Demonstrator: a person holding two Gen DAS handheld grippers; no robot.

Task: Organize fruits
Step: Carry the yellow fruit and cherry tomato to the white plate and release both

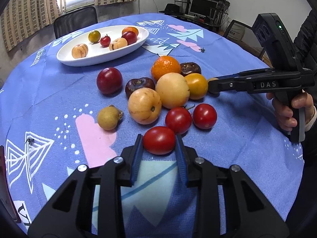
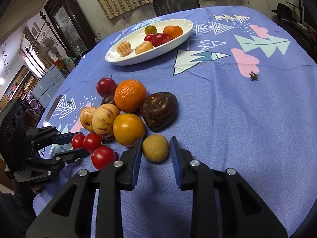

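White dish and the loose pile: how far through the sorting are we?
Roughly a third done. Done: six fruits lie in the white dish. In hand: the left gripper brackets a red tomato; the right gripper brackets a small tan fruit, both still on the cloth. Left: about ten more loose, including the large orange.

The surface (image 1: 227,119) was covered by a blue-violet cloth (image 2: 237,119) printed with pale trees, pink clouds and white triangles. A white oval dish (image 1: 65,56) sat on it toward the far side. Nearer, a loose cluster of fruit lay straight on the cloth: an orange (image 1: 165,67), a dark red plum (image 1: 109,80), two brown chestnut-like pieces (image 1: 138,85), pale yellow fruits (image 1: 172,90), three red tomatoes (image 1: 204,116) and a small tan longan (image 1: 108,118). A tiny green stem scrap (image 2: 254,76) lay well apart.
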